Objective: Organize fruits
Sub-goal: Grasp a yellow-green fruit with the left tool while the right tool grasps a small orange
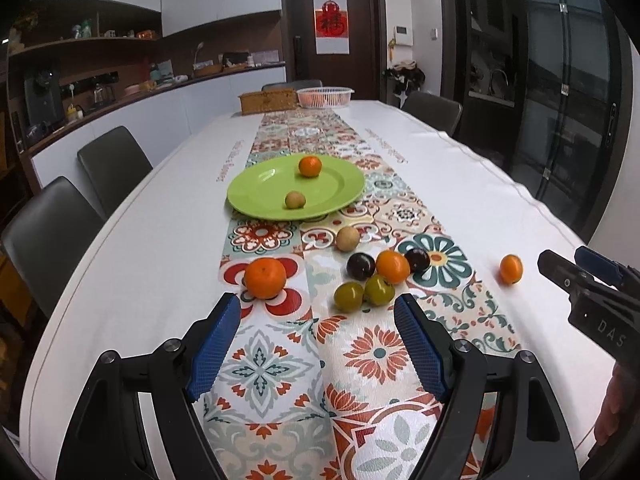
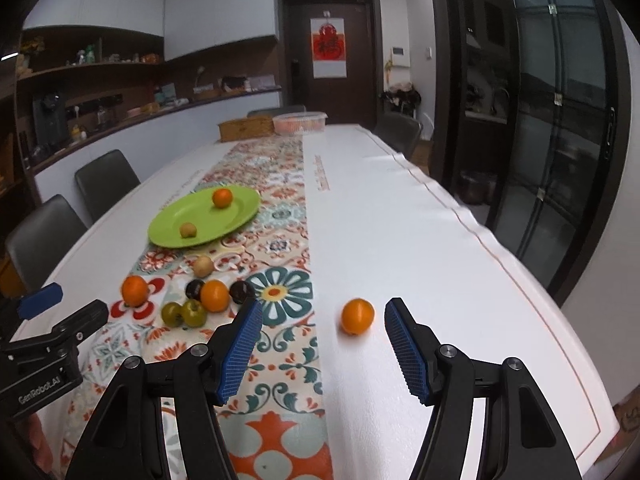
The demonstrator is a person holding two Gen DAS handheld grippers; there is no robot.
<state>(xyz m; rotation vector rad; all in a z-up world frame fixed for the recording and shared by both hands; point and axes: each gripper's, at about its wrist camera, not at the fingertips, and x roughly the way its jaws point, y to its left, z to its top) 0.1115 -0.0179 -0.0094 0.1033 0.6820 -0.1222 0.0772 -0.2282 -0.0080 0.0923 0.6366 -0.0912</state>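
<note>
The left gripper [image 1: 318, 332] was held spread and empty above the patterned runner [image 1: 280, 360], aimed between a large orange [image 1: 265, 278] and two green fruits [image 1: 362, 294]; the right gripper [image 2: 324, 332] was likewise spread, nothing pinched, a lone orange [image 2: 357, 315] lying just ahead between its pads on the white cloth [image 2: 400, 240], presumably lined up for picking; a green plate [image 1: 256, 192] beyond already carried an orange and a small tan fruit, so sorting was judged barely begun.

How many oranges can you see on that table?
4: one orange on the green plate, a big one left on the runner, one amid the dark and green fruits, one alone on the white cloth. None seem hidden.
</note>
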